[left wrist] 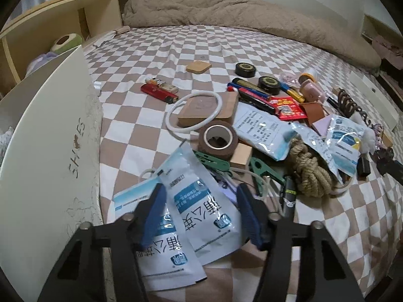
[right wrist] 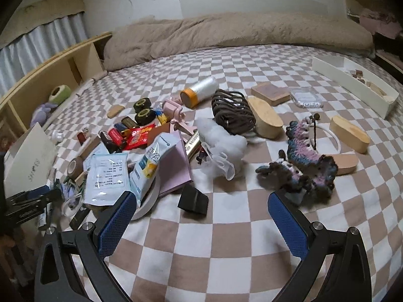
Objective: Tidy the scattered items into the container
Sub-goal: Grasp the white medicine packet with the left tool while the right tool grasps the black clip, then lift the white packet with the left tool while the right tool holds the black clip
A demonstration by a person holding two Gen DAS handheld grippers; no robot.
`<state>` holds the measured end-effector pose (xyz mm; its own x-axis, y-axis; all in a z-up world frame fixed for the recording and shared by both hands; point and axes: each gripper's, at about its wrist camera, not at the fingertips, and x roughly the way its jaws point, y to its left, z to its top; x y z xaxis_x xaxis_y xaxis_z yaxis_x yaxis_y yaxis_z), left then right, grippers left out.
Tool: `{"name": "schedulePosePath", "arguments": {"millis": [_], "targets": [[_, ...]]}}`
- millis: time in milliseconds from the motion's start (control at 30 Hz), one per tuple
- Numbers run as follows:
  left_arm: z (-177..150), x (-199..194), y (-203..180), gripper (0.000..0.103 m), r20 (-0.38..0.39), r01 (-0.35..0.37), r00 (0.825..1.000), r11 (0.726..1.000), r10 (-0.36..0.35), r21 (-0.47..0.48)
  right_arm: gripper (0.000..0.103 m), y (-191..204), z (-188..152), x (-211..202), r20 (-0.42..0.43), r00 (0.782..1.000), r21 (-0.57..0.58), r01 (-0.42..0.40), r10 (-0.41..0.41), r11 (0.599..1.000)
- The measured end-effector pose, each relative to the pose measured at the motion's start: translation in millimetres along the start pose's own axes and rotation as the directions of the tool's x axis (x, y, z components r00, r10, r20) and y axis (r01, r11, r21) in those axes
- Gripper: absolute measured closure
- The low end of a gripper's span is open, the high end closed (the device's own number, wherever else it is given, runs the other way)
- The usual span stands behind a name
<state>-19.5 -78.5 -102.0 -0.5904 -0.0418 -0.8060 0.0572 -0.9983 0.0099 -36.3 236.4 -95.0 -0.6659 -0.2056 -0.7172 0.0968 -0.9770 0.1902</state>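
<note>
On the checkered bed (left wrist: 151,50) lies a heap of scattered items: a brown tape roll (left wrist: 217,138), a white ring (left wrist: 194,115), a rope bundle (left wrist: 312,171), lighters (left wrist: 158,91) and mask sachets. My left gripper (left wrist: 201,188) straddles the nearest white-and-blue sachet (left wrist: 201,206); both blue pads touch its side edges. A second sachet (left wrist: 161,259) lies under it. The white shoe box (left wrist: 50,151) stands just left. My right gripper (right wrist: 201,196) hangs open over the bed with nothing held, a small black box (right wrist: 192,200) just ahead and a crocheted piece (right wrist: 307,161) by its right fingertip.
A beige blanket (right wrist: 226,32) runs along the far side of the bed. A wooden shelf (right wrist: 50,70) stands at the left. A long white tray (right wrist: 352,83) with wooden blocks sits at the far right. Wooden ovals (right wrist: 348,133), white fluff (right wrist: 221,136) and a coiled brown holder (right wrist: 231,110) lie mid-bed.
</note>
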Motion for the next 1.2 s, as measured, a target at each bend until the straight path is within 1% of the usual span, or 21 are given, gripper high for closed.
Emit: {"name": "schedulePosePath", "arguments": {"millis": [100, 300, 367, 400, 433, 467, 500, 567, 633, 700, 733, 800, 833, 867, 900, 967, 1000, 1067, 1100, 1133, 1200], "targets": [[-1.2, -4.4, -2.1, 0.063, 0.016, 0.023, 1.000, 1.000, -0.023, 0.015, 0.000, 1.2, 0.6, 3.8, -0.022, 1.000, 0.005, 0.003, -0.003, 1.000], [-1.8, -9.1, -6.0, 0.070, 0.030, 0.066, 0.997, 0.997, -0.067, 0.028, 0.001, 4.7, -1.5, 13.3, -0.057, 0.998, -0.005, -0.020, 0.019, 1.000], [-2.1, -10.5, -8.7, 0.075, 0.033, 0.090, 0.995, 0.995, -0.092, 0.036, 0.012, 4.3, -1.8, 17.1, -0.066, 0.998, -0.003, -0.019, 0.019, 1.000], [-2.4, -11.0, -10.7, 0.078, 0.029, 0.122, 0.992, 0.992, -0.123, 0.040, 0.015, 4.0, -2.1, 20.1, -0.076, 0.997, 0.001, -0.020, 0.020, 1.000], [-2.8, -10.7, -12.7, 0.088, 0.019, 0.159, 0.987, 0.986, -0.160, 0.041, 0.020, 3.9, -2.6, 23.2, -0.085, 0.996, 0.003, -0.024, 0.024, 1.000], [-3.4, -10.2, -14.8, 0.093, 0.010, 0.183, 0.983, 0.982, -0.184, 0.043, 0.023, 4.1, -2.7, 25.9, -0.091, 0.996, 0.003, -0.025, 0.025, 1.000], [-4.2, -9.8, -18.1, 0.093, 0.004, 0.198, 0.980, 0.979, -0.199, 0.051, 0.025, 4.5, -3.3, 28.5, -0.097, 0.995, 0.001, -0.025, 0.025, 1.000], [-5.8, -11.4, -27.5, 0.093, 0.005, 0.205, 0.978, 0.974, -0.207, 0.092, 0.033, 5.0, -4.5, 33.6, -0.108, 0.994, -0.001, -0.024, 0.024, 1.000], [-6.3, -13.7, -32.7, 0.093, 0.012, 0.215, 0.976, 0.970, -0.218, 0.109, 0.034, 4.5, -5.5, 39.7, -0.123, 0.992, -0.001, -0.019, 0.019, 1.000], [-6.0, -15.9, -32.6, 0.093, 0.026, 0.203, 0.978, 0.973, -0.207, 0.106, 0.034, 2.5, -6.6, 45.6, -0.136, 0.990, 0.014, -0.019, 0.021, 1.000], [-5.7, -16.3, -31.2, 0.092, 0.031, 0.188, 0.981, 0.977, -0.192, 0.101, 0.035, 1.0, -6.8, 47.7, -0.137, 0.990, 0.025, -0.021, 0.024, 0.999], [-5.0, -14.8, -27.1, 0.078, 0.034, 0.164, 0.985, 0.983, -0.167, 0.084, 0.036, -0.5, -6.0, 49.2, -0.130, 0.991, 0.026, -0.021, 0.024, 0.999], [-4.8, -13.8, -24.5, 0.062, 0.033, 0.158, 0.986, 0.985, -0.161, 0.073, 0.041, -0.3, -5.8, 49.7, -0.128, 0.992, 0.019, -0.013, 0.015, 1.000], [-5.1, -12.9, -22.2, 0.049, 0.031, 0.155, 0.987, 0.986, -0.158, 0.064, 0.050, 0.2, -6.0, 50.0, -0.125, 0.992, 0.009, 0.001, 0.000, 1.000], [-5.6, -12.2, -20.3, 0.046, 0.030, 0.151, 0.988, 0.987, -0.153, 0.056, 0.054, 0.1, -6.3, 50.2, -0.121, 0.993, -0.001, 0.014, -0.014, 1.000], [-6.5, -9.9, -17.7, 0.046, 0.021, 0.129, 0.991, 0.991, -0.130, 0.044, 0.069, -2.4, -6.1, 48.6, -0.113, 0.994, 0.008, 0.009, -0.008, 1.000], [-7.0, -8.9, -16.3, 0.046, 0.017, 0.104, 0.994, 0.994, -0.104, 0.038, 0.071, -3.8, -5.8, 47.3, -0.111, 0.994, 0.015, 0.004, -0.002, 1.000], [-7.9, -7.3, -13.3, 0.042, 0.011, 0.065, 0.998, 0.997, -0.066, 0.028, 0.071, -5.2, -5.3, 45.4, -0.108, 0.994, 0.018, -0.003, 0.005, 1.000], [-7.8, -6.3, -12.2, 0.039, 0.006, 0.068, 0.998, 0.997, -0.068, 0.021, 0.072, -5.4, -5.3, 44.1, -0.107, 0.994, 0.017, -0.004, 0.006, 1.000], [-7.9, -4.6, -11.0, 0.033, -0.003, 0.073, 0.997, 0.997, -0.073, 0.012, 0.072, -5.6, -5.2, 42.4, -0.105, 0.994, 0.019, -0.009, 0.011, 1.000], [-8.7, -1.5, -10.6, 0.028, -0.015, 0.051, 0.999, 0.999, -0.051, 0.007, 0.072, -5.2, -3.7, 39.8, -0.096, 0.995, 0.031, -0.029, 0.032, 0.999]]}}
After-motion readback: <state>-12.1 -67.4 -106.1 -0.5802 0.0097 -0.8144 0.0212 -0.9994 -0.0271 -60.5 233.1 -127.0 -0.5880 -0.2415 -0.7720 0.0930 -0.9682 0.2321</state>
